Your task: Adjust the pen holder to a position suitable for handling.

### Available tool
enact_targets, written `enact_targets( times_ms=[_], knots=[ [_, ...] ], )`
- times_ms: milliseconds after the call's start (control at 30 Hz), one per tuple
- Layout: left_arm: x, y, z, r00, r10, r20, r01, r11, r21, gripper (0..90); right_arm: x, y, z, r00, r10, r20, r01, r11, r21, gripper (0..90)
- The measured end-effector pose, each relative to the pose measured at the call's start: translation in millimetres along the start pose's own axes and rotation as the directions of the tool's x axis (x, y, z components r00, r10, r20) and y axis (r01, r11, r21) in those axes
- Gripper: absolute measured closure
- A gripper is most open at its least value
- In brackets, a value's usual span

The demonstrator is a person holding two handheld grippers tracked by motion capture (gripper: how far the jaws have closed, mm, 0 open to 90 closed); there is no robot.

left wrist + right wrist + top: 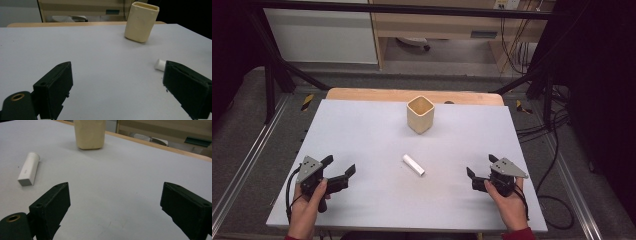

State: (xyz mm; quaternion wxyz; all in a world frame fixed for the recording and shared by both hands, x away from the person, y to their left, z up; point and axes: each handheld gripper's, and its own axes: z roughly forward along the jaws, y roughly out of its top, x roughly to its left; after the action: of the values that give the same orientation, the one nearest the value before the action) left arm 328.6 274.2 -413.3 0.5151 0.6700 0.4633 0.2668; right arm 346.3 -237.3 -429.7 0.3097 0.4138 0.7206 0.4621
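Both grippers, left and right, rest near the table's front corners, jaws spread and empty. One white tube lies mid-table between them, one cup upright beyond it. Risk (a judgement): the tube may roll away if nudged off-centre by one jaw.

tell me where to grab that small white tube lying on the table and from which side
Grip the small white tube across its middle, coming down from above. It lies flat on the grey table, running diagonally between both open tools, so the jaws should close across its narrow width, square to its long axis. One end is round, the other squared off; mid-body looks like the steadiest hold. Either tool seems able to reach it.
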Motion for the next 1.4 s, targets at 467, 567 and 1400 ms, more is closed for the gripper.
enact_targets(
  times_ms=[467,567,1400],
  knots=[
    [-1.5,1.4,-5.8,0.9998,0.005,0.018,-0.005,0.9997,-0.026,5.7,28.4,12.6,4.9,0.9960,-0.057,-0.068,0.061,0.997,0.049,5.0],
    [1.7,1.8,-5.9,1.0000,-0.002,0.006,0.002,0.9997,-0.023,6.2,37.5,20.1,9.9,0.9930,-0.070,-0.095,0.075,0.996,0.047,5.0],
    [-8.5,0.1,2.4,0.9987,0.039,0.033,-0.040,0.9989,0.024,6.1,87.0,70.5,67.8,0.9734,-0.097,-0.208,0.109,0.993,0.046,8.8]
  ],
)
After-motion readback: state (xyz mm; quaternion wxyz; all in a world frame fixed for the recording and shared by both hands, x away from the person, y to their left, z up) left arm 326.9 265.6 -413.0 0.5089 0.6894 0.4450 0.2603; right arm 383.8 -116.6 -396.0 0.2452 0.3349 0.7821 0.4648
